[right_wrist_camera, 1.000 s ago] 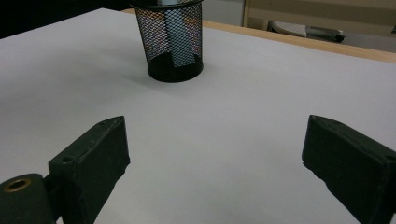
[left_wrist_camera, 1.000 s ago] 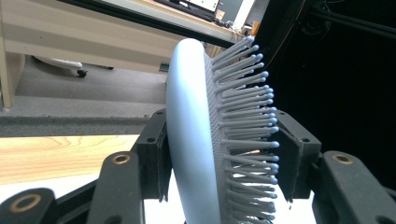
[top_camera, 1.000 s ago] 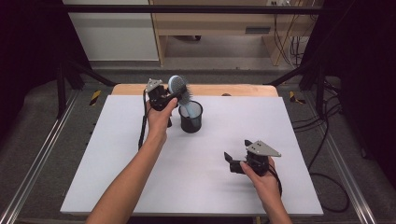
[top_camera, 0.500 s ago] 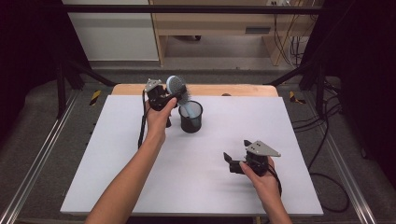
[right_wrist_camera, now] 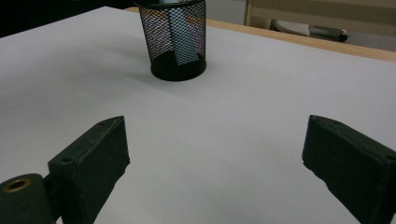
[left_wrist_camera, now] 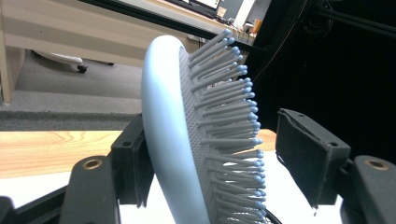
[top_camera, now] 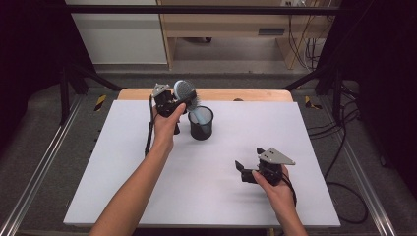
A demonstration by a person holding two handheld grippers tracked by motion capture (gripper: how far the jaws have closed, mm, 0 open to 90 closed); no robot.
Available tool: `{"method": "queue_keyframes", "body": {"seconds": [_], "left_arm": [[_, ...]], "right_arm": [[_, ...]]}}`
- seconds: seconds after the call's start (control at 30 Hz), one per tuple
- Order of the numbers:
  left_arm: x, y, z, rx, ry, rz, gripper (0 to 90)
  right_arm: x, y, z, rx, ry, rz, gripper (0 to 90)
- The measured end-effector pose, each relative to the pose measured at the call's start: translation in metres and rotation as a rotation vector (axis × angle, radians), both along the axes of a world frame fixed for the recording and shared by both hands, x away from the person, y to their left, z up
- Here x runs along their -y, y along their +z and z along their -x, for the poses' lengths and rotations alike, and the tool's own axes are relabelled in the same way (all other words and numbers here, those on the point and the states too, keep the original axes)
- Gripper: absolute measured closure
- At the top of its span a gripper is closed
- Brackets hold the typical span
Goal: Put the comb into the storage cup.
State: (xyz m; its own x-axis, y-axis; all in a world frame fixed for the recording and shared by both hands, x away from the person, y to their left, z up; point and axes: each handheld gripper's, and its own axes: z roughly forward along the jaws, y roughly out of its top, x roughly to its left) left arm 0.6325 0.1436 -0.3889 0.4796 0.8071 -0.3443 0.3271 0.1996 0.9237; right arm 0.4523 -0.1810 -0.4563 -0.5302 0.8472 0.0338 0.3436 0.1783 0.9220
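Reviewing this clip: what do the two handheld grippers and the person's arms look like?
Both grippers are black. The left gripper trails a black cable, and the right gripper carries a grey three-cornered plate on top. Its jaws are blocky black pads with brass-coloured fittings at the base. The forearms show no sleeves or gloves.

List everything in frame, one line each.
Brush: 1, light blue, handle down in the cup, head between the left gripper's jaws.
Cup: 1, black mesh, far middle of the table.
Table: 1, white top, wooden far edge.
Left gripper: 1, black, at the brush head; one jaw stands off the bristles.
Right gripper: 1, black, open, near right of the table, holding nothing.
Hands: 2, one on each gripper.
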Motion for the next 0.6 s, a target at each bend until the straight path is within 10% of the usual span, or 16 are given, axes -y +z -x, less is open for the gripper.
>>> {"method": "queue_keyframes", "body": {"seconds": [0.6], "left_arm": [[-0.001, -0.0065, -0.001, -0.02, -0.007, -0.018, 27.7]], "right_arm": [[-0.0006, -0.0003, -0.0001, -0.001, 0.001, 0.003, 7.6]]}}
